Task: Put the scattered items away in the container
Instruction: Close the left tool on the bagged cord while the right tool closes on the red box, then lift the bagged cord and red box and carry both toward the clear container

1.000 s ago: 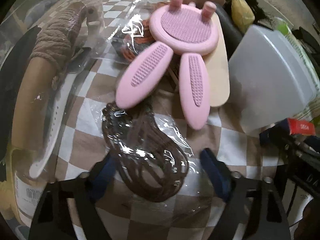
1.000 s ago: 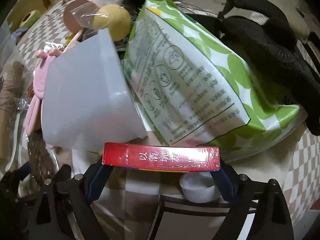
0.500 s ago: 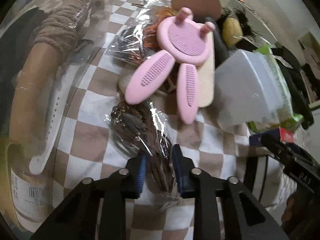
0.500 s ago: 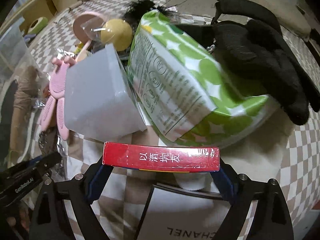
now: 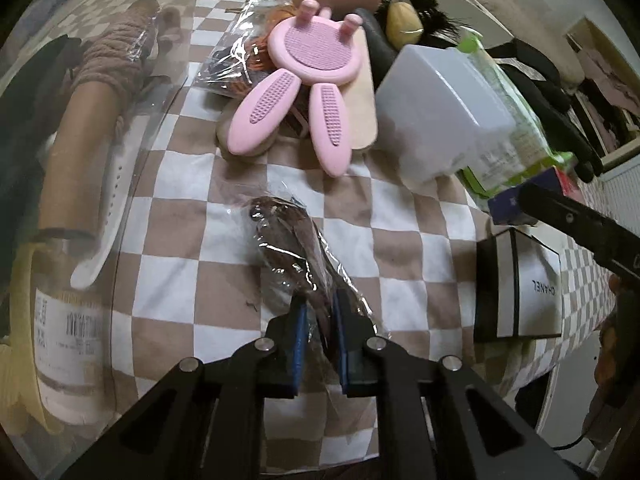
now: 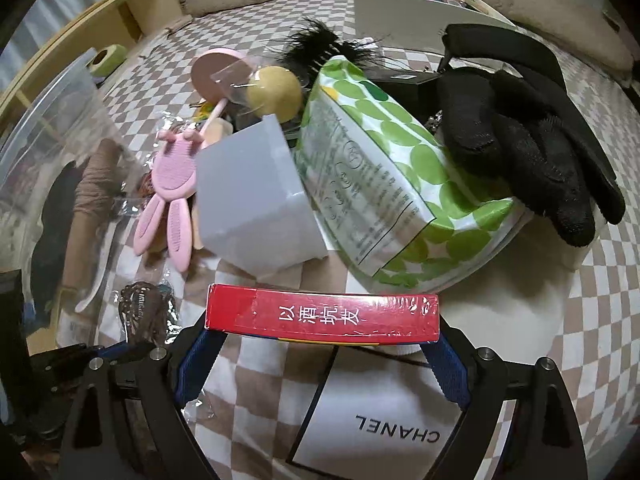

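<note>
Packet (image 5: 298, 248) pinched between closing left hand-held gripper (image 5: 319, 312) jaws.

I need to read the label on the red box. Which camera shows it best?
The right wrist view: the red box spans its foreground, printed side facing the lens, gripped between the right gripper pads. The left wrist view shows only one end at its right edge.

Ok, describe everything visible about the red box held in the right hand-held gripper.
The red box is a long, slim carton wrapped in glossy clear film, with white Chinese characters printed along the red side that faces the camera and a strip of other colours on its lower edge. It lies level across the right hand-held gripper, clamped end to end between the blue pads, raised off the checkered cloth. Below it lies a white Chanel box. In the left wrist view only its corner shows.
</note>
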